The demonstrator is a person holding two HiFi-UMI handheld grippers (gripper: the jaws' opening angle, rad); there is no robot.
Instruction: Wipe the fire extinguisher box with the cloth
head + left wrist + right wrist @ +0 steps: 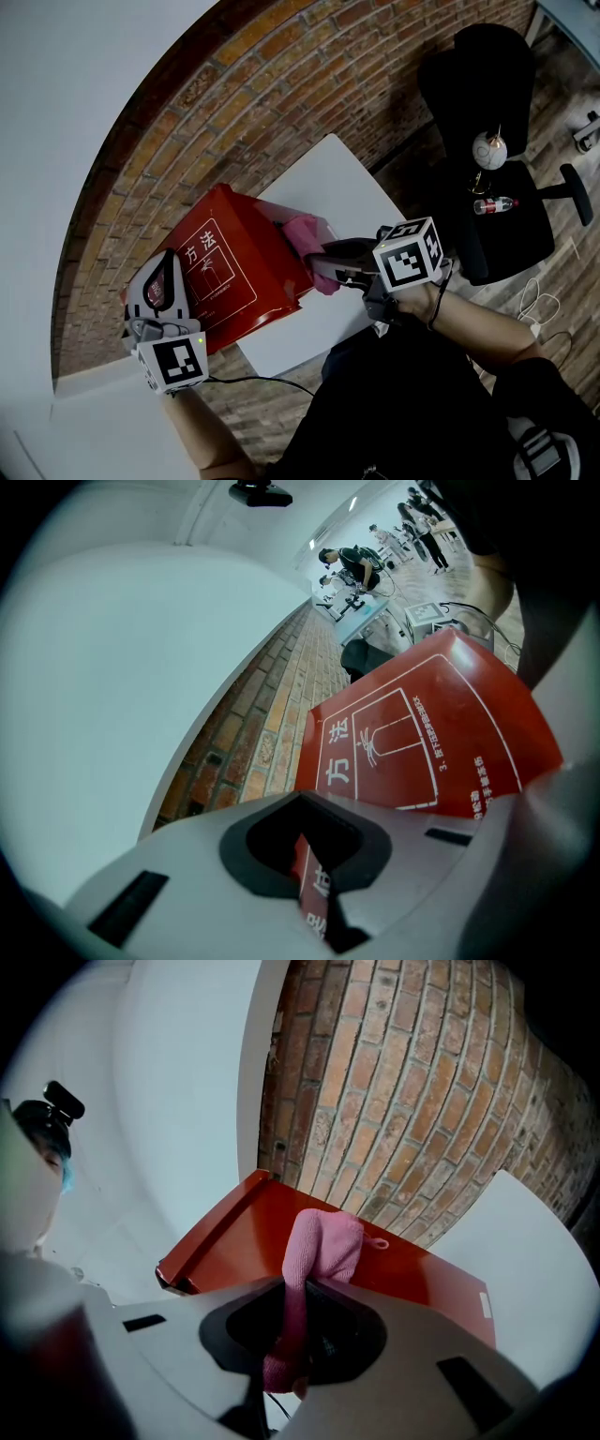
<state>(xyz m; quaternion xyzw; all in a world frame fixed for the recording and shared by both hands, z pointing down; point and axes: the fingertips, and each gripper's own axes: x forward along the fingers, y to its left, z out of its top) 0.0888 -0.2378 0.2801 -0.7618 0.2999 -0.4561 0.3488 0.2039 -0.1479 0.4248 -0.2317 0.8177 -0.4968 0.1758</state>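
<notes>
room: brick wall point(234, 103), white wall, white desk point(328, 178).
head view: red fire extinguisher box point(234, 253) tilted at the desk's edge.
left gripper view: left tool point(314, 874) clamped tight on the box's thin edge.
right gripper view: right tool point(291, 1335) pinches pink cloth point(323, 1241), cloth touching the box.
step: wiping, probably.
next: drag the cloth along, pressing firmly.

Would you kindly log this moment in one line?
left gripper: shut on red box | right gripper: shut on pink cloth | cloth against box
</notes>
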